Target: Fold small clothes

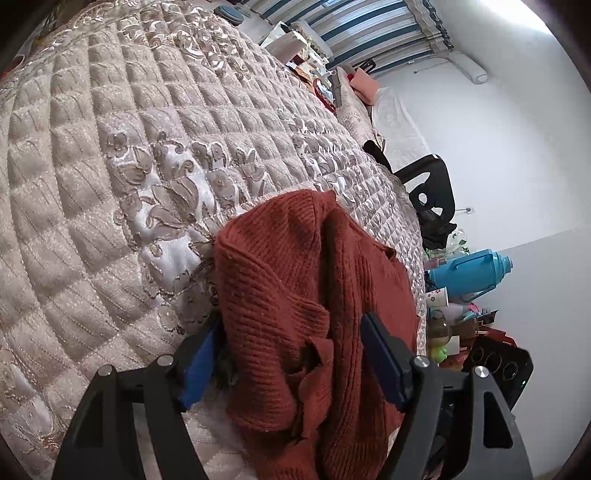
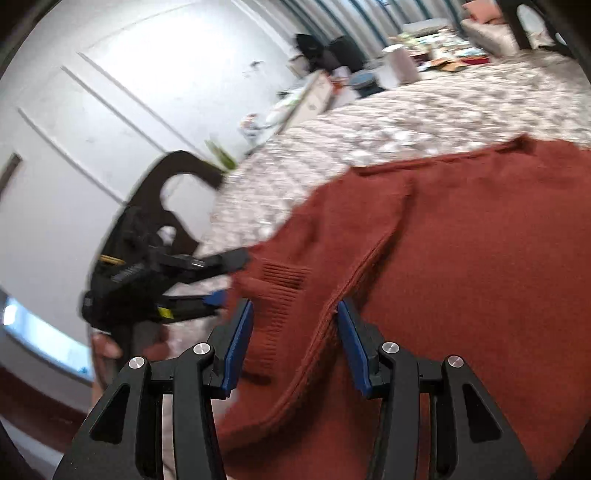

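A rust-red knit sweater (image 1: 303, 295) lies on the quilted beige bedspread (image 1: 110, 147). In the left wrist view a bunched fold of it fills the space between my left gripper's (image 1: 291, 332) blue pads, whose jaws stand wide around it. In the right wrist view the sweater (image 2: 461, 258) spreads flat to the right, and a ribbed sleeve or hem edge runs between my right gripper's (image 2: 295, 317) blue pads, which are apart around it. The left gripper (image 2: 221, 280) shows there at the sweater's left edge, its fingers touching the knit.
A dark wooden chair (image 1: 432, 184) stands at the bed's edge. A blue thermos jug (image 1: 472, 269) and cluttered items sit on a side table. Striped curtains (image 1: 351, 26) hang at the far end. White wall panels (image 2: 110, 92) lie beyond.
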The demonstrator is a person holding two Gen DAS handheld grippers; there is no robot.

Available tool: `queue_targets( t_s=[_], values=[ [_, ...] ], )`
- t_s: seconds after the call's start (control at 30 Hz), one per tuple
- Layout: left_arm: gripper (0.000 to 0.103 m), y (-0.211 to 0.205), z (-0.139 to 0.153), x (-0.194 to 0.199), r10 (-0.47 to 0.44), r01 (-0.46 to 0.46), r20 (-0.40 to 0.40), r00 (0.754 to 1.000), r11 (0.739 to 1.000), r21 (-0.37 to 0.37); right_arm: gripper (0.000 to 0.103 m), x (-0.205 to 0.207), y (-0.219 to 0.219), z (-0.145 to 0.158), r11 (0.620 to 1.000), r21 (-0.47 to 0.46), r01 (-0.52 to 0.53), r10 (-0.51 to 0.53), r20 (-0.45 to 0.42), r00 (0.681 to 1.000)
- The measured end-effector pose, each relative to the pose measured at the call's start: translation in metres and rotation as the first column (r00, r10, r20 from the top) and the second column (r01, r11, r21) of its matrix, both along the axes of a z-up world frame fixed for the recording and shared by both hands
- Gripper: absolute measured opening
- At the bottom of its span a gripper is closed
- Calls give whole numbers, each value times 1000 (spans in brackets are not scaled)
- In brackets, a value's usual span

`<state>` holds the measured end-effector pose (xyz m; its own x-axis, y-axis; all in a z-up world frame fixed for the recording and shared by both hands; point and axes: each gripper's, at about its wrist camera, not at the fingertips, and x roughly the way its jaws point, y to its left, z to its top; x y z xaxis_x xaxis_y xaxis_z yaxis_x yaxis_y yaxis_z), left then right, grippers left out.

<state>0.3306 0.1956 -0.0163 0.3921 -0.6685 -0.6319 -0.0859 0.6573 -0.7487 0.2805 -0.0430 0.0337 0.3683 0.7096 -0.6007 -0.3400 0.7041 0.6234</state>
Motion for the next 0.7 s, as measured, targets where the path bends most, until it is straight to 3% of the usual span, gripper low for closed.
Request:
queue_targets(
  t_s=[0.07,0.17,0.23,0.3,0.4,0.47,0.53,0.63,0.7],
  values=[
    [80,1,-1,0,3,-3,-4,1000,1000,-17,48,5,8,1,999,36,-15,15,21,1000],
    [81,0,-2,1,1,-1,-5,1000,1000,-25,48,12,32,-5,993,92,-73,75,-19,997],
    [81,0,-2,1,-3,3,-5,1000,1000,-23,48,12,51,-8,988,92,-125,128,-25,991],
    [81,0,-3,-1,-1,1,-5,1000,1000,-28,48,3,52,-1,989,69,-132,130,30,991],
    [81,0,-3,-3,-13,13,-4,1000,1000,-27,48,-8,24,14,999,-10,-32,33,114,993],
    [81,0,-3,-3,-20,20,-6,1000,999,-25,48,-9,0,18,998,-34,49,-45,107,993],
    [81,1,-3,-3,-24,24,-7,1000,999,-26,48,-9,-13,16,985,-129,114,-103,86,991],
    [82,-1,-3,-4,-29,29,1,1000,999,-20,48,-9,-14,3,978,-184,103,-95,53,994],
    [82,-2,-2,-5,-30,30,2,1000,999,-20,48,-6,-12,-6,991,-116,73,-74,-6,997]
  ],
)
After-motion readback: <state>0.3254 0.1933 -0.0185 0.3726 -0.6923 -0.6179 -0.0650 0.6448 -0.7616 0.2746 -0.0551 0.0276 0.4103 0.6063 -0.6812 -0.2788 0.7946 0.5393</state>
